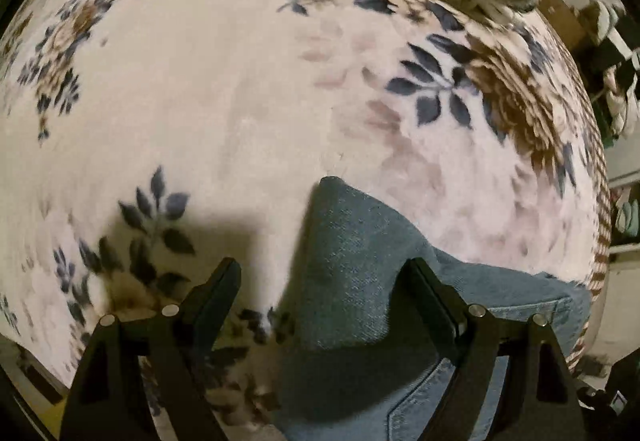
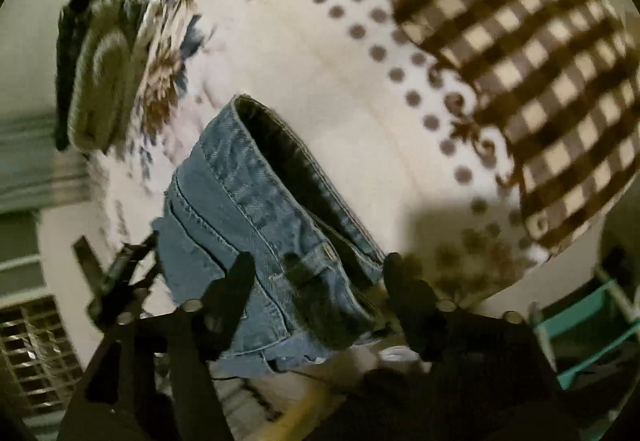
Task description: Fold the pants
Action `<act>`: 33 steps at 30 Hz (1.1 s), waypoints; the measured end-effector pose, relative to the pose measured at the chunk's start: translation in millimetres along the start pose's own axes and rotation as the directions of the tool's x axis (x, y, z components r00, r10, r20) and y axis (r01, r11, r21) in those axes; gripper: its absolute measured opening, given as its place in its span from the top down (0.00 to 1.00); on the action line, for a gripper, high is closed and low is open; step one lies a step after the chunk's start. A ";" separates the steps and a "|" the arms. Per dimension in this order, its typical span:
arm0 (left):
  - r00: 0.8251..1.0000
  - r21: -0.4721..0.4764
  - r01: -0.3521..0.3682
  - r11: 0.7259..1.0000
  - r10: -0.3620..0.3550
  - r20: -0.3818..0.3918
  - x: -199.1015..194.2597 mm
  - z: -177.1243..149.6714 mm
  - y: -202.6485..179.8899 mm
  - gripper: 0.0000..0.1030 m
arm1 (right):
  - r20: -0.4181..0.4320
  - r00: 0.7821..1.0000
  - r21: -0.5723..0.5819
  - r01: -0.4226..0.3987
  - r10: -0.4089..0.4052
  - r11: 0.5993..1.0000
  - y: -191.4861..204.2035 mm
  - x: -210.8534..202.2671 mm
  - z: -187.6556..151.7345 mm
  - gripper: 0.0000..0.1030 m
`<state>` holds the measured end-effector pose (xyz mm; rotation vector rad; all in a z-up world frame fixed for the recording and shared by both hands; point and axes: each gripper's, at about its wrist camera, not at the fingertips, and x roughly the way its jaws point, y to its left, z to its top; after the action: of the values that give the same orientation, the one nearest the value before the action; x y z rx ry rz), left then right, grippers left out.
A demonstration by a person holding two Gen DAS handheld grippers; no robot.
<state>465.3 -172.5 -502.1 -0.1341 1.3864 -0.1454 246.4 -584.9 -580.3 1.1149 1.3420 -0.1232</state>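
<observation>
Down low, the left gripper (image 1: 322,273) is standing wide open, its two black fingers (image 1: 218,283) spread apart with a peak of the jeans (image 1: 352,241) rising between them; nothing is being pinched. Those blue denim jeans are lying on a pale blanket (image 1: 224,89) printed with dark blue leaves and brown flowers. Likewise, the right gripper (image 2: 320,271) is gaping wide, its fingers (image 2: 236,281) straddling the waistband end of the jeans (image 2: 256,209) without closing on it. Beyond, the blanket (image 2: 328,113) is showing brown dots and a brown checked border (image 2: 520,41). A grey folded bundle (image 2: 100,81) is sitting at the blanket's far edge.
</observation>
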 end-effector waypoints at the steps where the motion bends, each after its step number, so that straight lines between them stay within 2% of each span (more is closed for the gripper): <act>1: 1.000 0.004 0.000 1.000 0.000 0.002 0.0 -1.1 -0.4 0.18 | -0.019 1.000 0.017 -0.019 0.019 1.000 -6.6 3.6 -2.3 0.27; 3: 1.000 0.004 -0.001 1.000 0.001 0.005 0.5 -3.0 -0.1 0.18 | -0.076 0.996 0.063 -0.040 0.045 0.997 -20.8 21.3 -7.6 0.22; 5: 1.000 0.005 -0.002 1.000 0.002 0.007 0.5 -3.9 0.3 0.18 | -0.129 0.988 0.125 -0.071 0.087 0.990 -33.4 42.7 -11.5 0.22; 7: 1.000 0.016 -0.010 1.000 0.010 0.012 -0.1 -3.5 -1.1 0.18 | -0.143 0.982 0.196 -0.096 0.125 0.976 -42.7 59.7 -15.3 0.23; 8: 1.000 0.020 -0.013 1.000 0.013 0.014 0.8 -2.2 -2.8 0.18 | -0.115 0.985 0.206 -0.106 0.132 0.973 -42.9 61.8 -18.1 0.31; 9: 1.000 0.025 -0.017 1.000 0.016 0.016 0.4 -2.5 -3.3 0.18 | -0.075 0.987 0.199 -0.122 0.139 0.972 -41.6 58.6 -21.3 0.63; 12: 1.000 0.032 -0.014 0.999 0.014 0.016 0.6 -3.5 -4.3 0.18 | -0.027 0.996 0.150 -0.083 0.088 0.985 -27.9 47.9 -28.1 0.73; 14: 1.000 0.037 -0.006 0.999 0.006 0.008 1.5 -3.5 -4.9 0.16 | 0.005 0.998 0.128 -0.067 0.067 0.990 -22.0 35.1 -31.0 0.77; 17: 1.000 0.051 0.000 0.999 0.000 0.006 1.9 -3.4 -9.9 0.16 | 0.031 0.999 0.139 -0.046 0.042 0.989 -25.2 20.5 -32.4 0.78; 20: 1.000 0.062 -0.011 0.998 0.011 0.013 3.2 -0.5 -15.5 0.17 | 0.003 1.000 0.160 -0.010 0.010 0.987 -37.5 30.7 -31.2 0.78; 22: 1.000 0.059 -0.008 0.998 0.007 0.011 3.6 0.0 -15.2 0.17 | -0.027 0.999 0.126 0.027 -0.024 0.992 -34.7 39.1 -25.6 0.75; 25: 1.000 0.048 0.001 0.999 -0.001 0.009 5.7 2.5 -15.6 0.17 | -0.083 0.990 0.020 0.119 -0.117 0.993 -18.2 39.0 -15.4 0.59; 26: 1.000 0.044 0.005 0.999 -0.005 0.008 6.1 2.9 -15.6 0.17 | -0.088 0.985 -0.021 0.149 -0.150 0.989 -12.3 35.0 -14.5 0.53; 28: 1.000 0.042 0.009 0.999 -0.009 0.008 6.3 2.3 -13.8 0.17 | -0.034 0.978 -0.119 0.203 -0.208 0.972 6.5 20.9 -8.6 0.46; 30: 1.000 0.045 0.008 0.999 -0.008 0.009 6.9 2.6 -14.2 0.17 | 0.031 0.978 -0.166 0.211 -0.208 0.963 20.2 7.5 -0.1 0.35; 33: 1.000 0.047 0.005 0.999 -0.005 0.008 7.0 3.4 -14.1 0.17 | 0.058 0.989 -0.169 0.145 -0.137 0.975 35.0 7.7 25.8 0.24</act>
<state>469.6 -187.6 -505.7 -0.0986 1.3739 -0.1816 289.5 -580.8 -571.1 0.8658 1.3634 -0.1331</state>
